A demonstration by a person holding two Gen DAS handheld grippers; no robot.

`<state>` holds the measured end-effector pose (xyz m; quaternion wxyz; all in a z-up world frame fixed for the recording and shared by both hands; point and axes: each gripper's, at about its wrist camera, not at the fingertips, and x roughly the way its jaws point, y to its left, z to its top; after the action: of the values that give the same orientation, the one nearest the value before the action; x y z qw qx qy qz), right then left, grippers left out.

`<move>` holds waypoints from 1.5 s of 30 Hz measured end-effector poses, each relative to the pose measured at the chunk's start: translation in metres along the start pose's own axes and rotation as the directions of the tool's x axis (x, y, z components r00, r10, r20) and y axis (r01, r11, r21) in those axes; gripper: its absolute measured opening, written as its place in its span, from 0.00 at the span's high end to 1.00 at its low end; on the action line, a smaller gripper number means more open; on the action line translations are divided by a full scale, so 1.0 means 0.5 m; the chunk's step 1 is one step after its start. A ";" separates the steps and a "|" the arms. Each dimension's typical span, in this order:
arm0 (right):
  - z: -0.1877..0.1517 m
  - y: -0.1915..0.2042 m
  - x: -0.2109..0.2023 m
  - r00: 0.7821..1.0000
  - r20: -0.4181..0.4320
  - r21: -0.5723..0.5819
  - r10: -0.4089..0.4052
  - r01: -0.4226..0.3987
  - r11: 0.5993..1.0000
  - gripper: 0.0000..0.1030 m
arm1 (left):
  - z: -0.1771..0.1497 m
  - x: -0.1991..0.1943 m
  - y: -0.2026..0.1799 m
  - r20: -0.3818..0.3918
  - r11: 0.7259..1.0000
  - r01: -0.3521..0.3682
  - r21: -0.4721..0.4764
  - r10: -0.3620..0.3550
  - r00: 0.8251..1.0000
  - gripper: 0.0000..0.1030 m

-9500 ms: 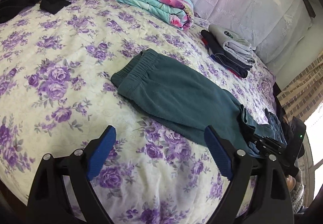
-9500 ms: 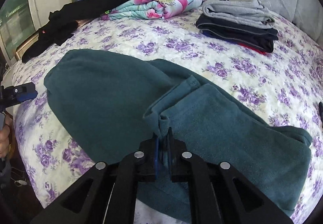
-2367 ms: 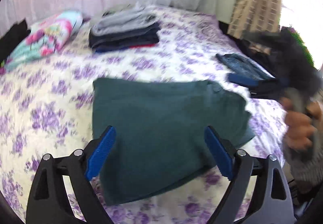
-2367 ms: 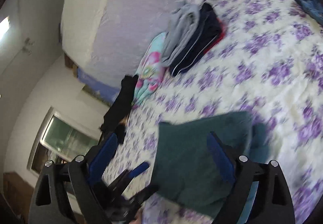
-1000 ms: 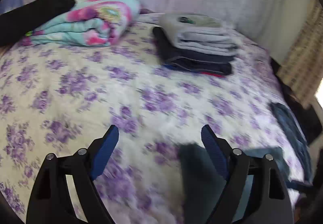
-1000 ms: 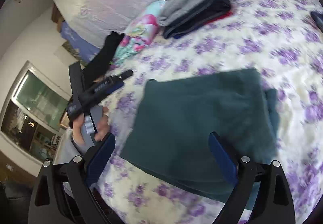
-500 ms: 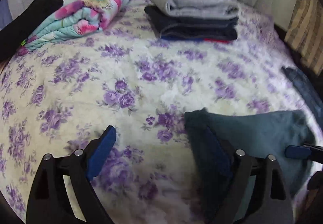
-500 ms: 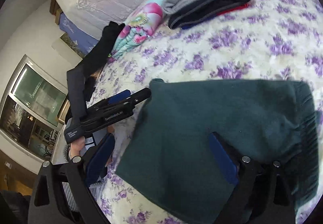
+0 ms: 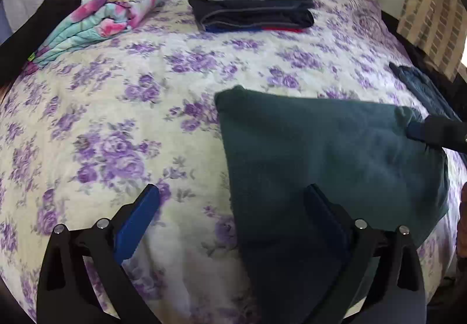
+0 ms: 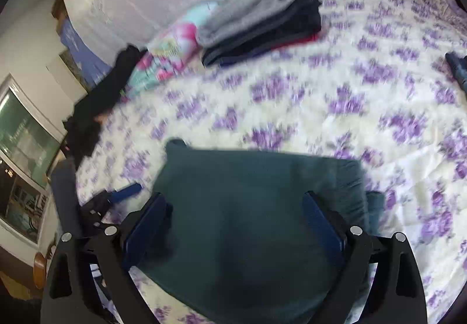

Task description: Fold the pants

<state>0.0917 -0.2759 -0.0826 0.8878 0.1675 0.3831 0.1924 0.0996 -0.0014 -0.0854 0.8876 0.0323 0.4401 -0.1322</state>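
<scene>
The green pants (image 9: pixel 329 160) lie folded flat on the bed (image 9: pixel 116 108), so they look nearly done; the left gripper (image 9: pixel 233 216) and right gripper (image 10: pixel 236 219) hang over them, fingers spread wide, holding nothing.

The right wrist view is smeared by motion, so the flower print on the bed (image 10: pixel 335 85) and the stack of folded clothes (image 10: pixel 262 20) show no fine detail there. In it the near edge of the green pants (image 10: pixel 242 207) is covered by the right gripper (image 10: pixel 233 224). In the left wrist view the pants (image 9: pixel 329 155) run under the left gripper (image 9: pixel 233 216) and out at the bottom edge. A black garment (image 9: pixel 35 23) is cut off at the left edge, and blue jeans (image 9: pixel 420 85) at the right. The red item under the stack (image 9: pixel 254 0) shows only a thin strip.
</scene>
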 end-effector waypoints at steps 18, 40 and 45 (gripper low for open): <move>-0.079 -0.184 -0.076 0.998 0.059 0.239 0.037 -0.050 0.970 0.05 | -0.031 -0.020 -0.042 -0.015 0.997 -0.001 -0.072 0.000 1.000 0.05; -0.069 -0.178 -0.043 0.990 0.050 0.170 0.132 -0.139 0.976 0.04 | -0.039 -0.012 -0.056 -0.024 0.996 0.070 -0.051 -0.071 0.997 0.05; -0.082 -0.181 -0.047 0.988 0.074 0.155 0.133 -0.143 0.978 0.04 | -0.046 -0.008 -0.050 -0.021 0.993 0.097 -0.065 -0.098 0.995 0.04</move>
<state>0.0653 -0.3596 -0.1350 0.8677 0.2700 0.3566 0.2169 0.0729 -0.0206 -0.0951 0.8753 -0.0158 0.4558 -0.1608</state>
